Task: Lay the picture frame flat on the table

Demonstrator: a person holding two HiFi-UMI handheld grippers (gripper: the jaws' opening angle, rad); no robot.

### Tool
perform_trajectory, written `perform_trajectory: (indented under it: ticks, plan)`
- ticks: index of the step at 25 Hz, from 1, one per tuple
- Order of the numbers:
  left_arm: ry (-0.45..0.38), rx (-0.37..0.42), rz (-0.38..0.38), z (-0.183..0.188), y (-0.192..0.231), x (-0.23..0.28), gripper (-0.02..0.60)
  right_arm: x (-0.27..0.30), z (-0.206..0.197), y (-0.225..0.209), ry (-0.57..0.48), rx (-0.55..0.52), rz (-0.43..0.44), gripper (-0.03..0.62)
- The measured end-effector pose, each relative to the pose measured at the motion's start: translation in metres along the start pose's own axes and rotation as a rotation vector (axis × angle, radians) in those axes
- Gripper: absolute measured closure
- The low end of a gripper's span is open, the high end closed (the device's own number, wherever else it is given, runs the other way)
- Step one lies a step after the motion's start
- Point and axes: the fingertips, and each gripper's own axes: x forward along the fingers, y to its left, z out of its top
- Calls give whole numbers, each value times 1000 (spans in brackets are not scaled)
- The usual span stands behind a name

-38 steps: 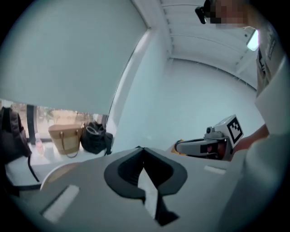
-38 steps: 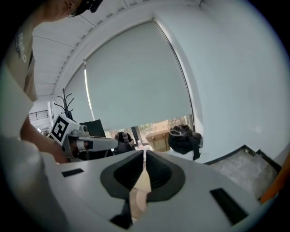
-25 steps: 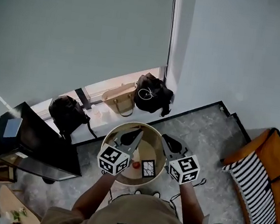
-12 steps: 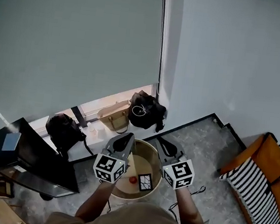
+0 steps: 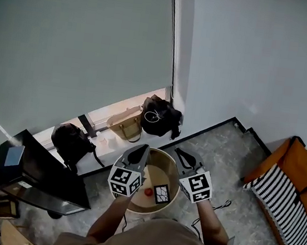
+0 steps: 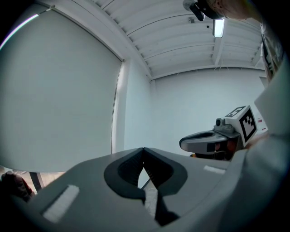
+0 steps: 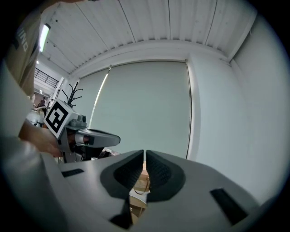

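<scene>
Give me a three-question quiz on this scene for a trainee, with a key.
1. True or false: the left gripper is gripping the picture frame.
2. What lies beside the frame on the round table? A: a small red thing. B: a blue cup. C: an open book.
3. Fill in: the right gripper has its jaws ____ with nothing between them.

Key: 1 false; 2 A; 3 shut.
</scene>
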Motion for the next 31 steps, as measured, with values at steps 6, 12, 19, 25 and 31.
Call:
perform_trajectory:
  ticks: [6,12,19,25,31]
  plan:
    - [38,12,11,-7,-3,-5,574,-6,-1,6,-3,49,26,576]
    - [51,-7,20,-10,-1,-11,574,-10,4,10,-14,58,45,582]
    - [29,-48,23,-3,0,-18,574,-6,-2,17,-22,90,62,582]
    - [39,-36,21,-3,2,-18,574,0,-5,22,-4,94,79,582]
    - [17,-78,6,-6,5,-8,574,8,-17,10,-9,113,62,582]
